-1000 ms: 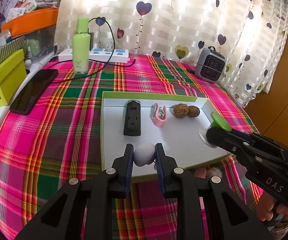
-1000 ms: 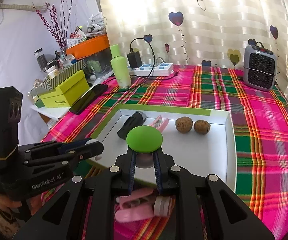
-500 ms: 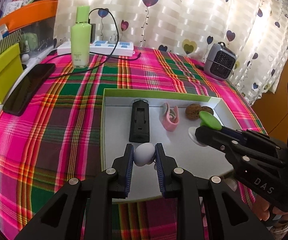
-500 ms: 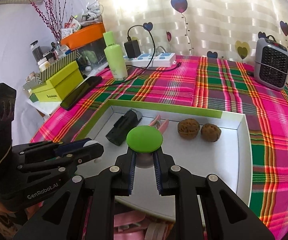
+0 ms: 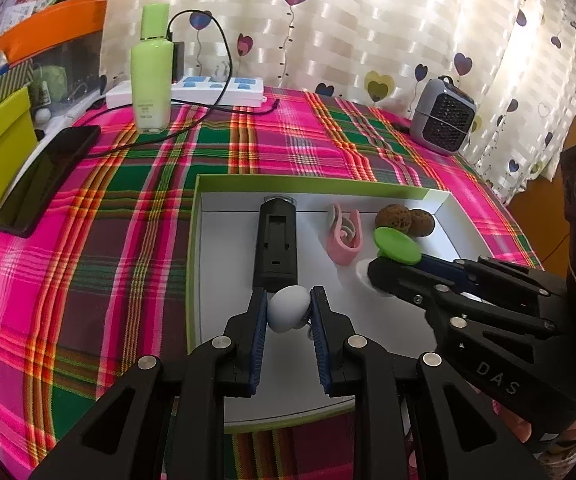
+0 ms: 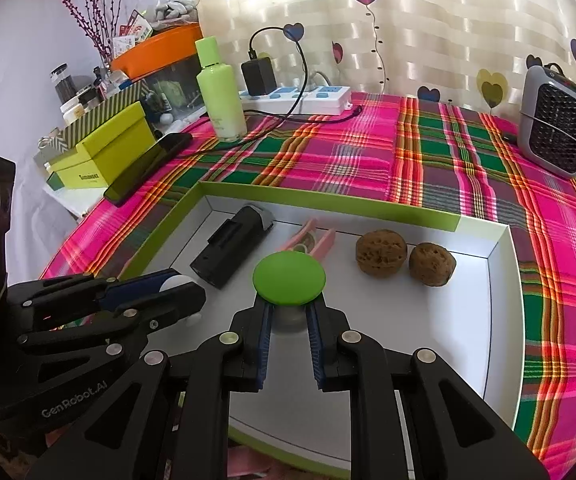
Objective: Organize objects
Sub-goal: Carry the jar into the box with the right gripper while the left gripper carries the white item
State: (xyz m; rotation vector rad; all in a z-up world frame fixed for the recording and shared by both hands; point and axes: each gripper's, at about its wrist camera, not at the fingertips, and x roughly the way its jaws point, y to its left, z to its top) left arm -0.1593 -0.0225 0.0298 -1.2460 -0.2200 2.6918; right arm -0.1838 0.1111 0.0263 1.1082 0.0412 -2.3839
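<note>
A white tray with a green rim (image 5: 207,240) (image 6: 328,198) lies on the plaid tablecloth. My left gripper (image 5: 288,308) (image 6: 175,292) is shut on a pale blue-white rounded piece (image 5: 290,308) over the tray's near left part. My right gripper (image 6: 288,312) (image 5: 384,272) is shut on the base under a green round cap (image 6: 289,277) (image 5: 396,245), above the tray's middle. Inside the tray lie a black rectangular device (image 5: 275,240) (image 6: 231,250), a pink clip (image 5: 344,232) (image 6: 312,240) and two brown walnuts (image 5: 404,218) (image 6: 404,258).
Behind the tray stand a green bottle (image 5: 151,68), a white power strip (image 5: 215,90) with a black cable, and a grey mini heater (image 5: 444,116). A black phone (image 5: 47,178) and a lime box (image 6: 103,156) sit at the left edge. Pink items lie below the tray's near rim.
Both grippers have moved forward and down over the tray, each still holding its piece. The tray's contents now look closer and larger.
</note>
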